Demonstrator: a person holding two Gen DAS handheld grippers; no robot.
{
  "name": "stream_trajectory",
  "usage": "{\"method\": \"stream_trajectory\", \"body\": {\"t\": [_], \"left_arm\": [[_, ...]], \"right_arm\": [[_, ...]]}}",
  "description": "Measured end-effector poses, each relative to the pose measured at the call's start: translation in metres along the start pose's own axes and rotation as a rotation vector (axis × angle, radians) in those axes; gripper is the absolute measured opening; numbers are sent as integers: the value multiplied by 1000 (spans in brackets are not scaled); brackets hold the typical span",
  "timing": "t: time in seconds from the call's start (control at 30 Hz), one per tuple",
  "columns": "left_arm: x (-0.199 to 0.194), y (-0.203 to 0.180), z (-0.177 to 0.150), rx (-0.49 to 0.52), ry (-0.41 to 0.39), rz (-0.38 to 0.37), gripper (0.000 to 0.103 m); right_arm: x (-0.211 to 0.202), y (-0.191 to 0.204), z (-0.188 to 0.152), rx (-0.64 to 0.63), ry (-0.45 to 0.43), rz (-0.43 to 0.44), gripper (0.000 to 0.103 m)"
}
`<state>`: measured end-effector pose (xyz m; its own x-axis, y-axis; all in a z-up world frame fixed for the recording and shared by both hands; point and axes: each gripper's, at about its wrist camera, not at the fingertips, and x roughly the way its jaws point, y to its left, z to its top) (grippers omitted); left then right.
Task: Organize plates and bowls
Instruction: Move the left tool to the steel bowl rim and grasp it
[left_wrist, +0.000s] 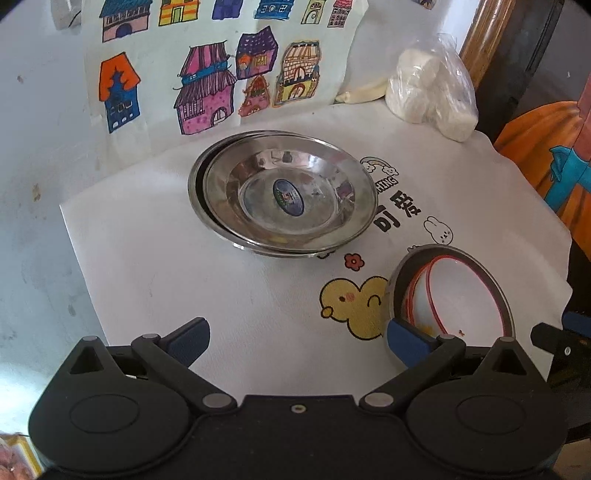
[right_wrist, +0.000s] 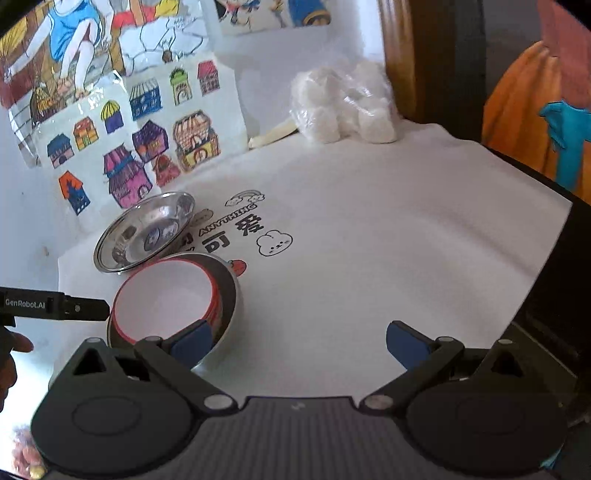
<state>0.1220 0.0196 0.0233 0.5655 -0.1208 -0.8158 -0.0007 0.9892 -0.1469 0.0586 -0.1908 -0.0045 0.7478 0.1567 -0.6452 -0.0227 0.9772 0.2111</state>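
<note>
The worktop (left_wrist: 155, 266), covered by one white printed cloth, carries two stacks. Farther back, near the wall, sit two steel plates (left_wrist: 284, 195), one nested in the other and slightly offset. Nearer the cloth's front edge is a stack of bowls (left_wrist: 454, 295): one steel bowl outside and at least two white red-rimmed bowls inside it, the exact count unclear. One clear bag of white lumps (left_wrist: 432, 88) lies in the back corner. The left gripper (left_wrist: 295, 343) hovers low over bare cloth, jaws spread wide and empty, its right finger just beside the bowls. The right gripper (right_wrist: 299, 347) likewise has wide, empty jaws, left finger overlapping the bowl rim.
</note>
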Motion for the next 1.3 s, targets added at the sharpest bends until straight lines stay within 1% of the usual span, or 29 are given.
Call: {"method": "stream_trajectory", "body": {"t": [0.1, 0.3, 0.4, 0.5, 0.57, 0.8, 1.0, 1.13, 1.3], "left_arm": [[2, -3, 1, 25, 7, 17, 102], [2, -8, 2, 83, 14, 34, 102], [-1, -6, 3, 81, 14, 11, 102], [-5, -6, 4, 74, 15, -42, 102], [-3, -8, 5, 77, 14, -57, 102], [12, -10, 7, 91, 66, -52, 102], [20, -14, 6, 100, 88, -54, 102], [24, -17, 7, 111, 90, -26, 102], [28, -17, 8, 114, 87, -15, 102]], "right_arm": [[6, 1, 6, -30, 18, -12, 103], [15, 5, 9, -62, 40, -5, 103], [19, 4, 9, -55, 50, 3, 103], [22, 3, 9, -53, 56, 11, 103], [24, 2, 11, -53, 58, 17, 103], [28, 5, 17, -82, 69, 6, 103], [34, 12, 18, -130, 102, -17, 103], [39, 19, 20, -166, 125, -31, 103], [47, 26, 22, -198, 141, -62, 103]]}}
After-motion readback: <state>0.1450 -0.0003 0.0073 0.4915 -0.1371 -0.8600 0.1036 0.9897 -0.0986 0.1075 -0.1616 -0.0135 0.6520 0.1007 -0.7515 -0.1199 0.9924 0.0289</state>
